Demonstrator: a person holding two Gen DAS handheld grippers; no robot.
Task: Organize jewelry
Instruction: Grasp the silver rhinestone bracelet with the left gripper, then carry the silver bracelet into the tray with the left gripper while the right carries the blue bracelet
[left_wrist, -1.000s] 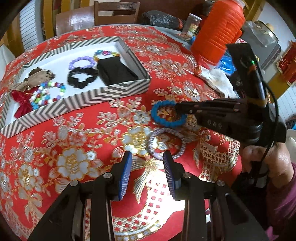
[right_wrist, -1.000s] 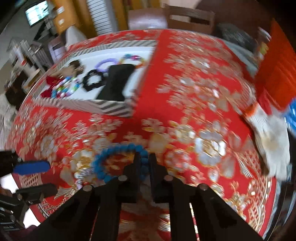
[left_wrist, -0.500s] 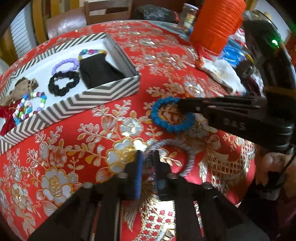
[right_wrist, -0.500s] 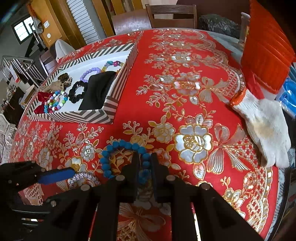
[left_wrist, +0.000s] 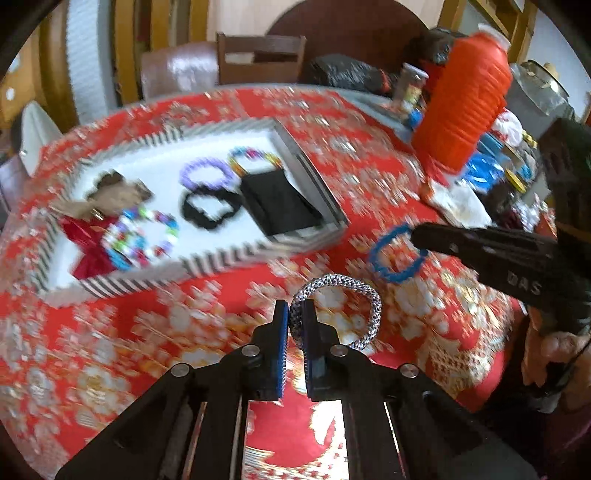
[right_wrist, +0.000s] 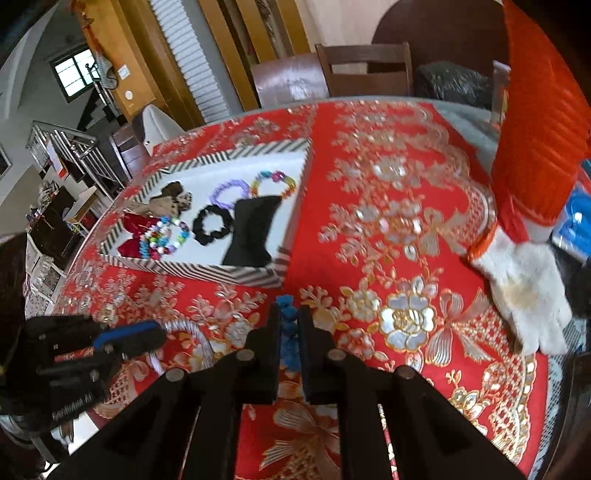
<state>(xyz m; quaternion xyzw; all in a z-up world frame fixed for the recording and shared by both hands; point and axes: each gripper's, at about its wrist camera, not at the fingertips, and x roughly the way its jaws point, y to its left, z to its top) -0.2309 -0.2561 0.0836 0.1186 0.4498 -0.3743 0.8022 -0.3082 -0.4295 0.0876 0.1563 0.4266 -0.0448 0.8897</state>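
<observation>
Two grippers work above a bench (right_wrist: 388, 155) with red flowered cloth. The left gripper (left_wrist: 295, 325) pinches a silver woven bracelet (left_wrist: 364, 295); the right gripper (right_wrist: 288, 325) pinches a blue beaded bracelet (left_wrist: 388, 258), both lifted near the striped tray (left_wrist: 221, 260). Wooden chairs (right_wrist: 364, 70) stand behind.

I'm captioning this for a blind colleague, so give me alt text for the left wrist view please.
The left gripper is shut on a silver-grey woven bracelet above a red floral tablecloth. To its right, the right gripper holds a blue beaded bracelet. Behind, a striped box holds more bracelets.
</observation>
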